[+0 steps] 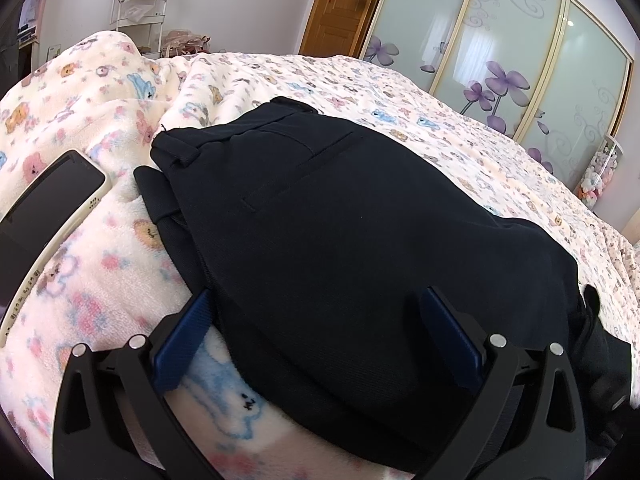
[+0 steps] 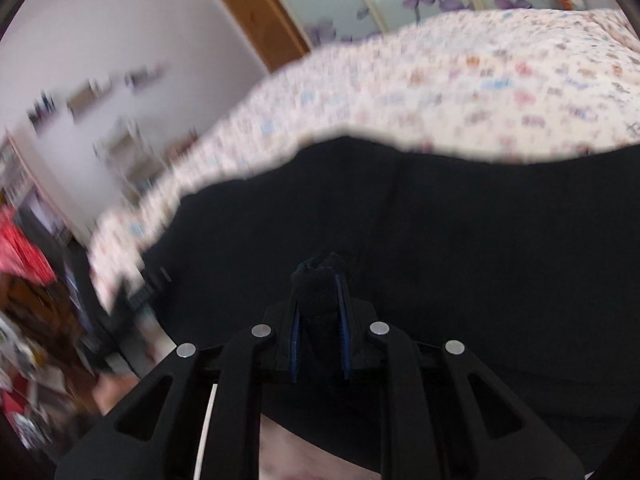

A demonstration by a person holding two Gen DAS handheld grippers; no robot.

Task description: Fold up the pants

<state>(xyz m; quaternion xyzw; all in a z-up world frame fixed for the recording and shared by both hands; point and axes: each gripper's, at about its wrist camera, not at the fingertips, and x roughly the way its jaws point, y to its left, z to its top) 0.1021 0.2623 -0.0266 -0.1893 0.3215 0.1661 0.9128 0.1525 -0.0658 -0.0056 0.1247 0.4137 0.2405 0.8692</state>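
Note:
Dark navy pants (image 1: 340,220) lie on the patterned blanket, waistband and back pocket at the far end, one layer folded over another. My left gripper (image 1: 320,320) is open, its blue-padded fingers (image 1: 188,332) spread over the near part of the pants, the left pad at the fabric's edge. In the blurred right wrist view the pants (image 2: 440,220) fill the middle. My right gripper (image 2: 318,300) is shut on a bunched fold of the dark fabric, pinched between its pads.
A phone in a cream case (image 1: 44,216) lies on the blanket (image 1: 400,92) left of the pants. A white shelf rack (image 1: 140,12), a wooden door (image 1: 340,4) and sliding wardrobe doors (image 1: 500,48) stand beyond the bed.

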